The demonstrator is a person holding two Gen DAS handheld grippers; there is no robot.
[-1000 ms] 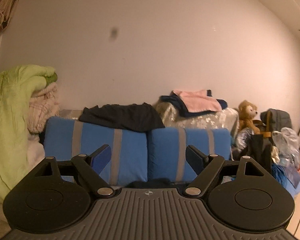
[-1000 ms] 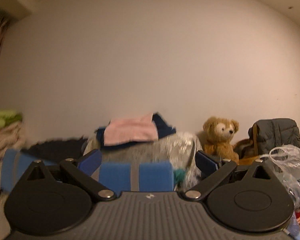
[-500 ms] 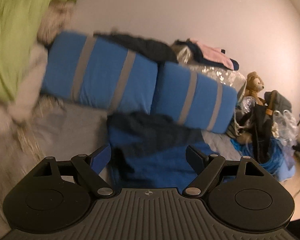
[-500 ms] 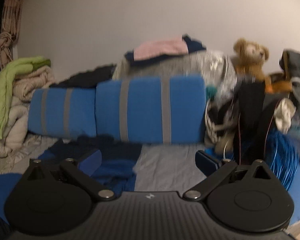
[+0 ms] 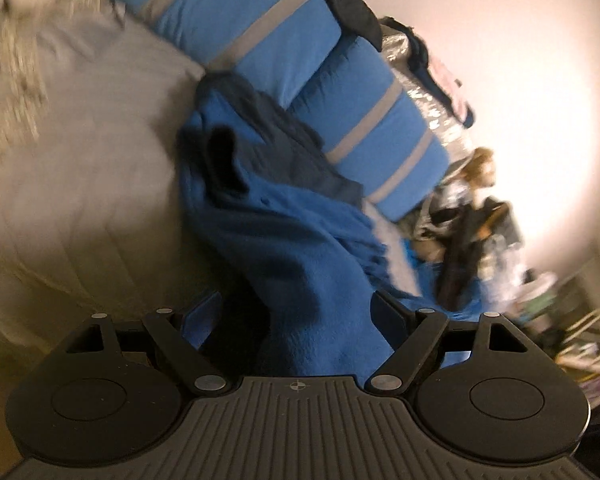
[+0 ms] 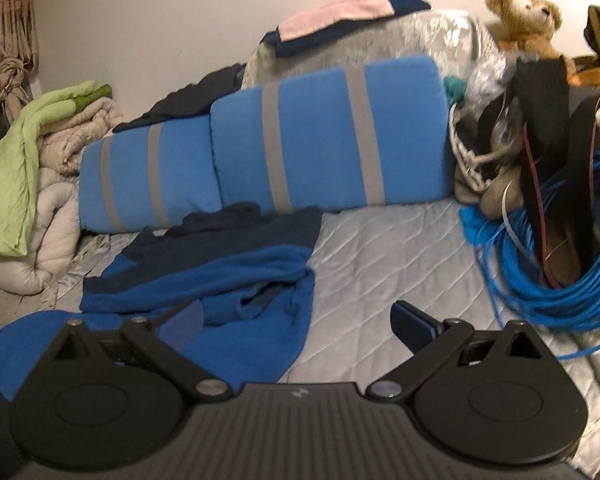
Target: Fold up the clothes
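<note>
Right wrist view: your right tool [image 6: 296,324] gapes empty, the blue sweater [image 6: 220,276] crumpled on the bed [image 6: 380,264] towards its left finger. Your left tool [image 5: 296,312], also open, sits directly over it, nearer.

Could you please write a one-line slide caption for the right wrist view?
Open right hand-held gripper above a crumpled blue garment on a grey quilted bed.

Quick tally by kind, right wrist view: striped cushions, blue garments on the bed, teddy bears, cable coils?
Striped cushions: 2
Blue garment on the bed: 1
Teddy bear: 1
Blue cable coil: 1
Total: 5
</note>
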